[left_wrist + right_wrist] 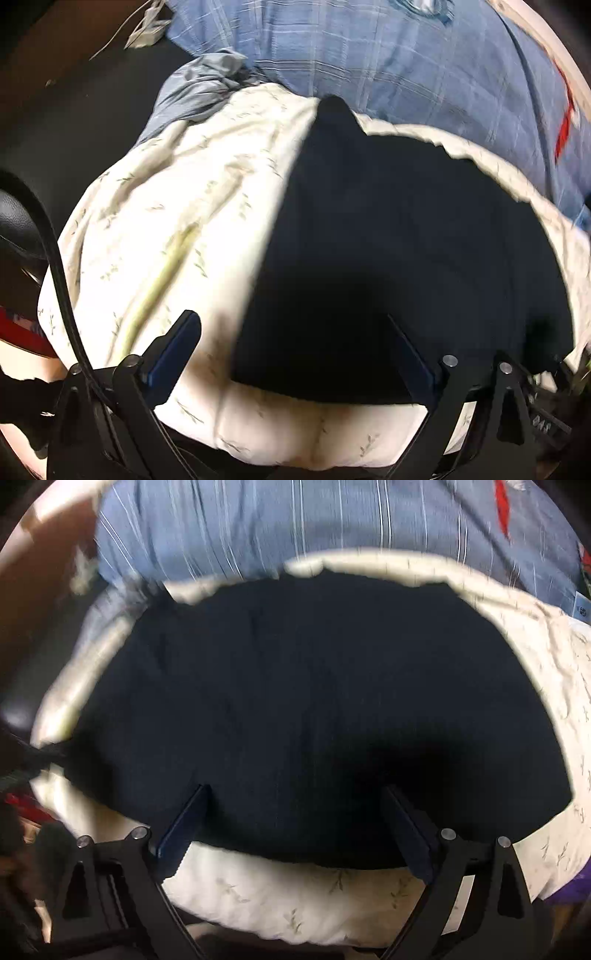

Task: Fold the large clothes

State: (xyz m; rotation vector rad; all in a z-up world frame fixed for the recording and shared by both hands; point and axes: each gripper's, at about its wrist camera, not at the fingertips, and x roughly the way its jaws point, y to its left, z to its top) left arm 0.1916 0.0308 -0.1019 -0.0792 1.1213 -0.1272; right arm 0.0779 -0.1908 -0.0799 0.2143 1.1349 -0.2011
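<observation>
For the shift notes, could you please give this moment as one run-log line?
step: fold pending | left claw: open, empty | right claw: open, empty | dark garment: flat on white quilt

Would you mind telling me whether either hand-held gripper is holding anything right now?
Nothing is held: the left hand-held gripper and right hand-held gripper are open above the dark garment.
</observation>
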